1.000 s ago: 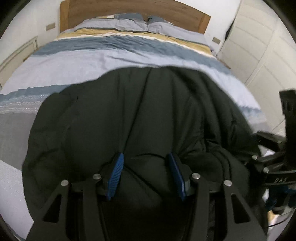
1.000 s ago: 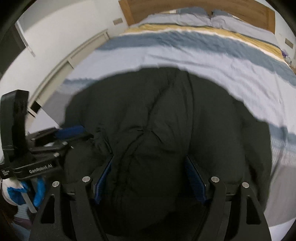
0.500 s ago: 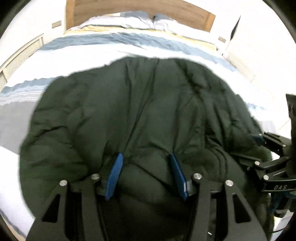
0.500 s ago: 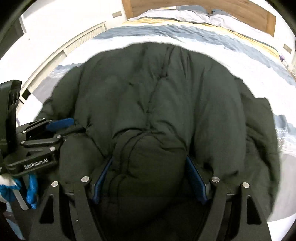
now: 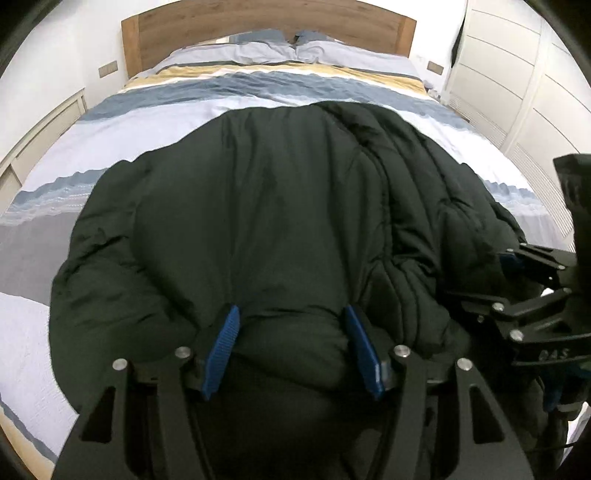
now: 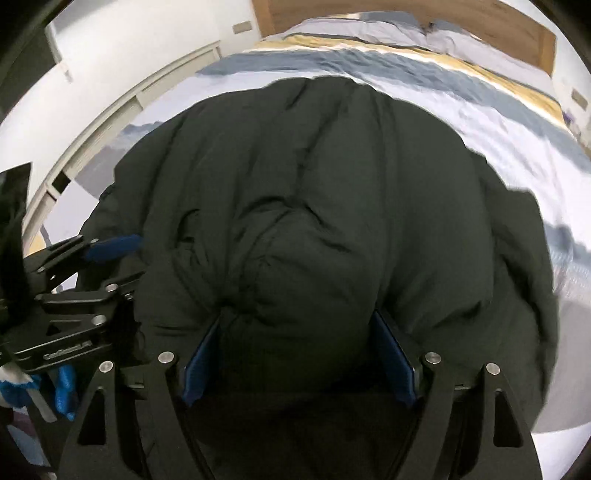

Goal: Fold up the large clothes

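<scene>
Seen from the left wrist: left hand-held gripper [image 5: 291, 347] clamped on a thick roll of the dark puffy jacket [image 5: 280, 206], blue pads [image 5: 221, 350] pressed into the padding on both sides, jaws held fairly wide by the bulk between them. Same on the other side: right hand-held gripper [image 6: 295, 354] closed on a second bunch of the jacket [image 6: 314, 206], fabric bulging out between the pads. Held at two points along the near edge, side by side, probably so that the whole width can be carried as one and no corner sags. Jacket spread over the foot half of the bed [image 5: 332, 92], far edge lying on the striped duvet, near edge gathered up in both grips. Likely placed here because the bed offers a broad soft surface for so large a garment. Pillows [image 5: 291, 50] and wooden headboard [image 5: 258, 18] well beyond the jacket; wardrobe doors [image 5: 517, 74] along the right. Judged as the middle of a fold: near hem taken up, not yet laid over the far part. Slippery, springy filling, so a risk of the fold puffing open on release.
</scene>
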Action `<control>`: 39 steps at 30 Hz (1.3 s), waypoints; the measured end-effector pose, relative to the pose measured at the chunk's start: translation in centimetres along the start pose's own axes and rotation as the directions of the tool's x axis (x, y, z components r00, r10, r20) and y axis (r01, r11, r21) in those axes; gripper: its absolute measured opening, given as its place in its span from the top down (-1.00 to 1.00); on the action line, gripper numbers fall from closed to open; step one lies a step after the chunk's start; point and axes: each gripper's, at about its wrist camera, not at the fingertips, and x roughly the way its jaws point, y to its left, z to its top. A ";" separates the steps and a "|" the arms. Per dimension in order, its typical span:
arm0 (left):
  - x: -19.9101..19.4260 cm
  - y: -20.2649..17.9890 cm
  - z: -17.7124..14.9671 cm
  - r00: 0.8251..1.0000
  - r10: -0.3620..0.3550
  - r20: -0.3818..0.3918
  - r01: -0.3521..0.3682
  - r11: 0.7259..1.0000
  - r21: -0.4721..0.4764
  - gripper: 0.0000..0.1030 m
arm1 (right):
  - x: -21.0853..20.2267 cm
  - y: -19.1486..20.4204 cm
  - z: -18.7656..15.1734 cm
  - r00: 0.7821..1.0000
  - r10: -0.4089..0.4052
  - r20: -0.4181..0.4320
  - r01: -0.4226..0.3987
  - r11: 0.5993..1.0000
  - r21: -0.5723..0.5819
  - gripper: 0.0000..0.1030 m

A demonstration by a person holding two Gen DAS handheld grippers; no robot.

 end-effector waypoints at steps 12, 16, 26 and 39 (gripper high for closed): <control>-4.2 0.2 -0.8 0.999 0.022 -0.031 -0.021 0.999 0.037 -0.22 | -3.6 0.5 -3.0 0.997 -0.076 -0.004 0.076 0.989 0.124 -0.51; -6.4 0.6 -1.9 0.998 0.033 -0.044 -0.031 0.998 0.048 -0.27 | -5.4 1.5 -4.2 0.995 -0.104 -0.007 0.103 0.980 0.172 -0.52; -10.4 3.4 -5.0 0.996 0.056 -0.067 -0.055 0.998 0.028 -0.30 | -8.9 3.2 -9.0 0.987 -0.152 -0.049 0.159 0.954 0.255 -0.53; -13.6 7.2 -7.2 0.995 0.067 -0.070 -0.065 0.997 0.029 -0.41 | -14.4 5.2 -14.0 0.969 -0.228 -0.098 0.248 0.909 0.335 -0.78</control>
